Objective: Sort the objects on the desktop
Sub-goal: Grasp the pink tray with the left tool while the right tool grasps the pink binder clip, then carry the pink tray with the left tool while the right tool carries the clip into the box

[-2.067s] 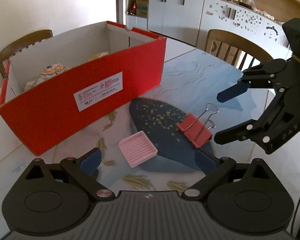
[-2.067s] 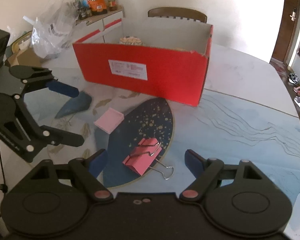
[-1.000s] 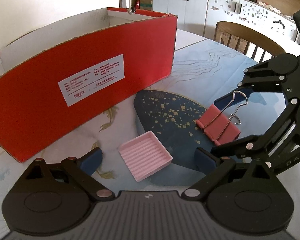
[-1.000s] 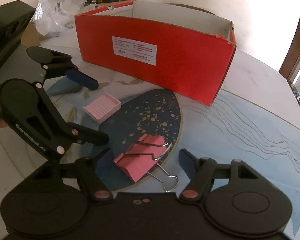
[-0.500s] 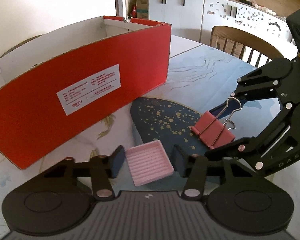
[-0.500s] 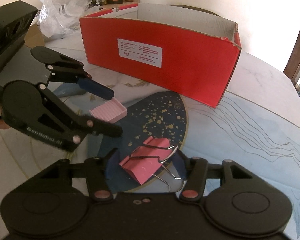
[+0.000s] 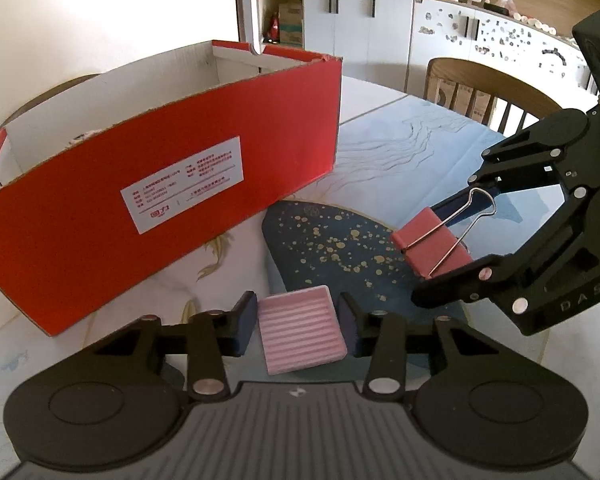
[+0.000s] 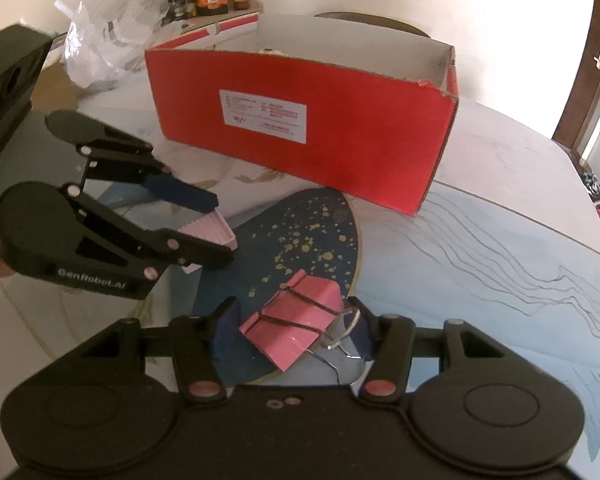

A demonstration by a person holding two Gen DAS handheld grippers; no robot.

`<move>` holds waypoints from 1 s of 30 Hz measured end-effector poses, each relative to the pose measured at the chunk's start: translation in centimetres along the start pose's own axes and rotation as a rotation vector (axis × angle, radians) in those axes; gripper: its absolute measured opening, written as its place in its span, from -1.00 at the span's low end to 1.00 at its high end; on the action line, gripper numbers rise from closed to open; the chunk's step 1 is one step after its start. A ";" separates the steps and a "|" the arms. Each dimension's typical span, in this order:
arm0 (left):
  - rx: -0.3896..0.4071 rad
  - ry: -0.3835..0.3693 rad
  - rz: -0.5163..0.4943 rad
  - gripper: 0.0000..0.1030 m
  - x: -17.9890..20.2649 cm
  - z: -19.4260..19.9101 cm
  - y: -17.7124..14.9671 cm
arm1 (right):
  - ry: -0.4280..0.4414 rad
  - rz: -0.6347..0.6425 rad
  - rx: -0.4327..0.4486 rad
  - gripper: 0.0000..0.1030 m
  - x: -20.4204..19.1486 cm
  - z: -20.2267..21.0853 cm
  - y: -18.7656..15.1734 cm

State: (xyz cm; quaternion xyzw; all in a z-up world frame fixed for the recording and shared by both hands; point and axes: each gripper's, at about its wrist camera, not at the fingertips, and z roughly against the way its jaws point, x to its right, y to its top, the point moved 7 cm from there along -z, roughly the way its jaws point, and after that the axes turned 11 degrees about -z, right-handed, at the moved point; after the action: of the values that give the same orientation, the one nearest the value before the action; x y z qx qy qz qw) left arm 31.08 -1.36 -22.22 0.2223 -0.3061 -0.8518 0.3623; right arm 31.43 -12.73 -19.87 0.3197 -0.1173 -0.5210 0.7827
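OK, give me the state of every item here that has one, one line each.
Left gripper: shut on the pink ridged tray.
Pink ridged tray: flat, clamped between the fingers.
Right gripper: closed on the pink binder clip.
Pink binder clip: on its side, wire handles out.
Red box: open-topped, upright on the table.

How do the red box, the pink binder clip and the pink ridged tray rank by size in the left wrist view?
1. Red box, clearly largest.
2-3. Pink ridged tray and pink binder clip: similar; tray is nearer, so unranked.
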 end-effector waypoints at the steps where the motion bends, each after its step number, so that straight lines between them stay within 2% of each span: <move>1: -0.010 -0.003 0.009 -0.82 -0.1 0.0 0.0 | 0.001 -0.004 0.004 0.09 0.0 0.2 0.1; 7: -0.021 0.004 0.036 -0.82 -0.5 0.1 -0.4 | 0.003 -0.015 0.015 0.09 0.0 1.1 0.5; 12: 0.013 0.044 0.029 -0.78 -0.9 1.0 -0.2 | 0.001 -0.017 0.001 0.09 -0.1 1.2 0.3; 14: 0.008 0.049 0.020 -0.55 -1.1 0.9 -0.1 | -0.001 -0.021 -0.002 0.09 0.0 1.1 0.1; 15: -0.002 0.047 0.017 -0.28 -1.1 0.7 -0.1 | 0.000 -0.025 -0.004 0.09 0.0 1.1 0.1; 16: -0.003 0.044 0.013 0.17 -1.1 0.6 -0.2 | 0.000 -0.028 -0.005 0.09 -0.1 1.0 0.0; 17: 0.000 0.044 0.010 0.38 -1.1 0.6 -0.2 | 0.000 -0.031 -0.007 0.09 -0.1 1.0 0.0; 18: 0.013 0.049 0.005 0.47 -1.1 0.7 -0.1 | 0.001 -0.033 -0.008 0.09 -0.1 1.0 -0.1; 23: -0.011 0.038 -0.044 0.47 -0.8 -0.4 0.0 | 0.000 -0.034 -0.014 0.09 -0.1 0.9 -0.4; 28: -0.028 0.029 -0.015 0.47 -1.3 -1.3 -0.1 | -0.003 -0.044 -0.021 0.09 0.0 0.7 -0.8; 30: -0.027 0.022 -0.002 0.37 -1.4 -1.3 -0.1 | -0.003 -0.045 -0.021 0.09 0.1 0.6 -0.8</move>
State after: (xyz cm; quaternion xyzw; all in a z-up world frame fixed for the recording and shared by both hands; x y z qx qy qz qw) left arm 32.70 -0.75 -23.00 0.2269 -0.2903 -0.8537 0.3680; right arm 30.51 -13.25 -19.92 0.3131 -0.1056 -0.5400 0.7741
